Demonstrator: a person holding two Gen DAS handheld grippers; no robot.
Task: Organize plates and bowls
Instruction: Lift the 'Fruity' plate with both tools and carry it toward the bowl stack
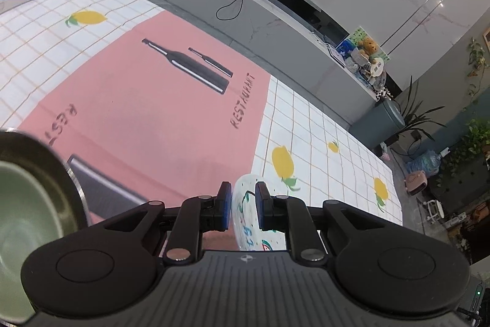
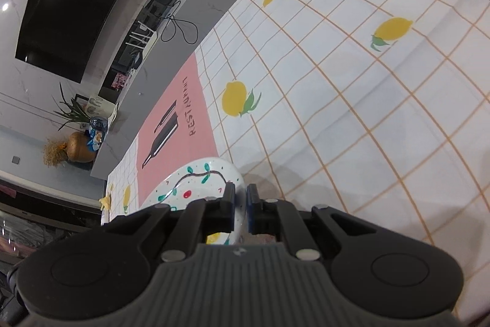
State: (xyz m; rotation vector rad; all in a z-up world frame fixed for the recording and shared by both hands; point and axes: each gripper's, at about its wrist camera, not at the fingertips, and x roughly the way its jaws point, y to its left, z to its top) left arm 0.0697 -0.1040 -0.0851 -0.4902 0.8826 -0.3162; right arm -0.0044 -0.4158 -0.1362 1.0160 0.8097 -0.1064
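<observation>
Left hand-held gripper (image 1: 242, 206) is clamped on the painted plate's (image 1: 245, 222) rim, right hand-held gripper (image 2: 241, 209) pinching it too, plate raised over the desk (image 2: 352, 100). A steel bowl (image 1: 33, 204) with a green inside sits at left, nothing in it. Pink mat (image 1: 147, 112) ahead lies bare.

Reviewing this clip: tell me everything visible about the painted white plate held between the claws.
The painted plate is white and glossy, ceramic by its look, with a dark vine line, green leaves, a red berry and small speckles; the left wrist view shows blue lettering and a watermelon slice. It is tilted, lifted above the pink placemat and the lemon-print cloth. The right claw pinches its rim, and the left claw grips another part of its edge. Most of it is hidden behind the claws.
</observation>
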